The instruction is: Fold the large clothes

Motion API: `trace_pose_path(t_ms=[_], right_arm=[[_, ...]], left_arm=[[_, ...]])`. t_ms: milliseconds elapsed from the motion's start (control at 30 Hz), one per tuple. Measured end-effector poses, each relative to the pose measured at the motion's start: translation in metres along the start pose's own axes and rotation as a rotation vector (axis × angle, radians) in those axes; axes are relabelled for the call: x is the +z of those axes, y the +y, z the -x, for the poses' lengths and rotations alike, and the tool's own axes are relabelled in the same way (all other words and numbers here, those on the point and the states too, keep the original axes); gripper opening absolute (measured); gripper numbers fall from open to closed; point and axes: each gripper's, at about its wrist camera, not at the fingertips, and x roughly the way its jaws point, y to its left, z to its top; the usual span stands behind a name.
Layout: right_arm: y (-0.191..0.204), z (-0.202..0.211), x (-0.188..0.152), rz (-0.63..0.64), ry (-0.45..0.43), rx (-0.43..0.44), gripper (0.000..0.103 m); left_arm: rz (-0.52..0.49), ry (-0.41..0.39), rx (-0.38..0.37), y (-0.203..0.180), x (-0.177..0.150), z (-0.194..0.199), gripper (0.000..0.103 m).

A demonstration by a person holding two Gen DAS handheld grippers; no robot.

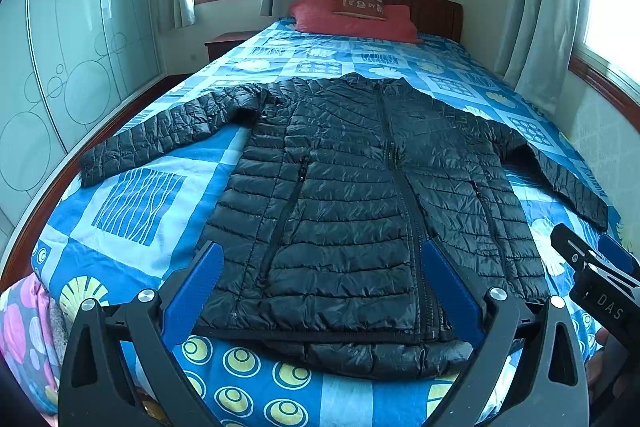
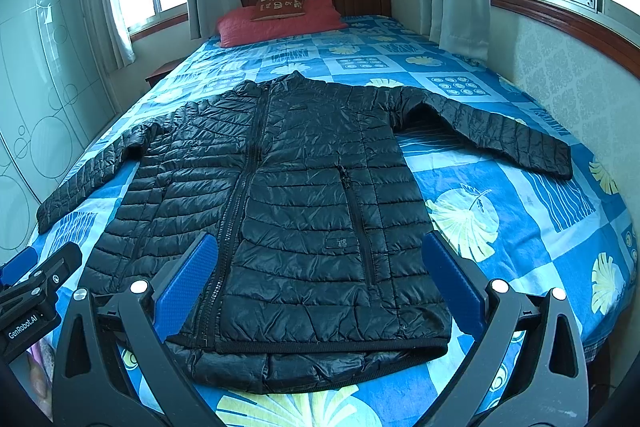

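Note:
A black quilted puffer jacket [image 1: 352,195] lies flat and zipped on the bed, front up, collar toward the headboard, both sleeves spread out to the sides. It also shows in the right wrist view [image 2: 304,211]. My left gripper [image 1: 320,255] is open, hovering above the jacket's hem on its left half. My right gripper [image 2: 320,247] is open, hovering above the hem on the right half. Neither touches the cloth. The right gripper's body [image 1: 592,267] shows at the right edge of the left wrist view.
The bed has a blue patterned cover [image 1: 136,199] and a red pillow [image 1: 352,21] by the wooden headboard [image 1: 432,7]. A glass wardrobe [image 1: 60,67] stands left, a wall with windows [image 2: 560,39] right. A nightstand [image 1: 224,43] sits by the bed's far left.

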Motion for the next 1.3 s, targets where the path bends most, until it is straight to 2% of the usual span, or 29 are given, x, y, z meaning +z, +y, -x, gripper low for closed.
trace_pose_path(t_ms=[1300], right_arm=[[-0.0004, -0.0050, -0.0022, -0.002, 0.006, 0.000, 0.101]], left_arm=[[-0.002, 0.017, -0.003, -0.0004, -0.0042, -0.0043, 0.098]])
